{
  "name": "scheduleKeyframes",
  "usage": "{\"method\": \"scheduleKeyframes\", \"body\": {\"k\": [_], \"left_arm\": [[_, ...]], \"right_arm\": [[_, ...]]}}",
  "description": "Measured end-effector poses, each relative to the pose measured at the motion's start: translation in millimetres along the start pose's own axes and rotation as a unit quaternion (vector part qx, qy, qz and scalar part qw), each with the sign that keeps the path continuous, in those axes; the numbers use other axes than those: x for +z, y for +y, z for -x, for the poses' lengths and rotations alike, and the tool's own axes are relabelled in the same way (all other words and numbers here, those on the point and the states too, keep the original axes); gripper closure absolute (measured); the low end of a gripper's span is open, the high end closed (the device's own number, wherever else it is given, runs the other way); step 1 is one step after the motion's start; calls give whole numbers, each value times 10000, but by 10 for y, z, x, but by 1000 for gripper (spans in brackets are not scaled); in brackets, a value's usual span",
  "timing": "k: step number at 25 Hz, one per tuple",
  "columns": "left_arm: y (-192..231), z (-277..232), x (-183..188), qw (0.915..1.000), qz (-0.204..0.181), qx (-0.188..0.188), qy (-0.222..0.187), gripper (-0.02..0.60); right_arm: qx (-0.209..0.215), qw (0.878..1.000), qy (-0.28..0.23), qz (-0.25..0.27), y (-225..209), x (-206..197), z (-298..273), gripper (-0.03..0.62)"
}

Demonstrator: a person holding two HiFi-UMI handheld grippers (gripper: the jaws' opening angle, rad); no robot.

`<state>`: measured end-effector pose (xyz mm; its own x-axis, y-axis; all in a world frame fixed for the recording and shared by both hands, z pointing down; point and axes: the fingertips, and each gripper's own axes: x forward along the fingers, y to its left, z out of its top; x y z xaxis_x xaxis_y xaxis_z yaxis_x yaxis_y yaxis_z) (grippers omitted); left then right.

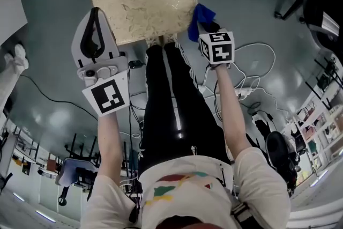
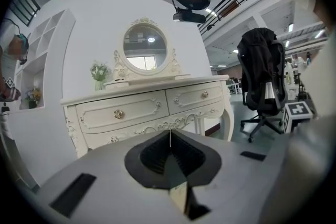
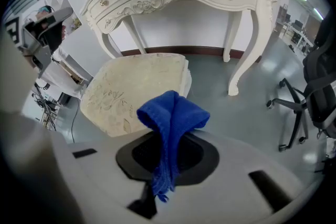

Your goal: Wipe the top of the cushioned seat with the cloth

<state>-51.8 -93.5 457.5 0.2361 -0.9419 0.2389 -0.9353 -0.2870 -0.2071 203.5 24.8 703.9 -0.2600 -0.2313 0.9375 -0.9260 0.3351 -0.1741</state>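
- The right tool (image 3: 167,157) is clamped on the blue cloth (image 3: 173,113). A fold bulges out ahead of the jaws and a thin tail hangs back behind them.
- The cloth is the only thing this tool holds. In the right gripper view the fold seems to hang clear of the seat, though from the head view I cannot rule out a light touch at the edge.
- The cushioned seat (image 3: 136,92) lies ahead of this tool, below it and to its left. The pale patterned top faces up and is bare.
- In the head view the cloth (image 1: 199,19) sits just beside the seat's (image 1: 144,2) right edge, close to the near right corner.
- The seat's longer side runs left to right across the person, so I judge that a sweep leftward from this edge would cover the top along its length.
- The right tool (image 1: 211,27) is the nearer one for the wipe, and the stroke probably calls first for lowering the fold onto the top.
- The left tool (image 2: 169,152) has its jaws pressed together with nothing between them.
- In the head view the left tool (image 1: 97,19) shows by the seat's near left corner. Its own view looks up and away from the seat, toward the white dressing table (image 2: 152,105).
- The seat stands on the floor (image 3: 252,113) in front of that dressing table.
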Motion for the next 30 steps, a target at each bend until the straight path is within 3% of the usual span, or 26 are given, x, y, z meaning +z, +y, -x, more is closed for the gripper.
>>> {"method": "scheduleKeyframes", "body": {"k": [14, 16, 19, 22, 26, 30], "left_arm": [[-52, -2, 24, 9999, 37, -101, -39, 575], [-62, -3, 37, 9998, 163, -91, -59, 575], [2, -49, 219, 9975, 660, 119, -227, 575], [73, -108, 515, 9941, 977, 250, -390, 575], [105, -132, 914, 9960, 736, 147, -495, 575], [227, -129, 1652, 9930, 772, 336, -828, 575]], "right_arm": [[-239, 9996, 107, -43, -161, -31, -9, 560], [-264, 9996, 51, -52, -169, 23, 25, 560], [-243, 9996, -87, -151, -147, 145, 116, 560], [-253, 9990, -279, -252, -124, 404, 306, 560], [-335, 9956, -819, -313, -145, 1034, 635, 560], [-309, 9885, -1472, -164, -30, 1768, 1209, 560]]}}
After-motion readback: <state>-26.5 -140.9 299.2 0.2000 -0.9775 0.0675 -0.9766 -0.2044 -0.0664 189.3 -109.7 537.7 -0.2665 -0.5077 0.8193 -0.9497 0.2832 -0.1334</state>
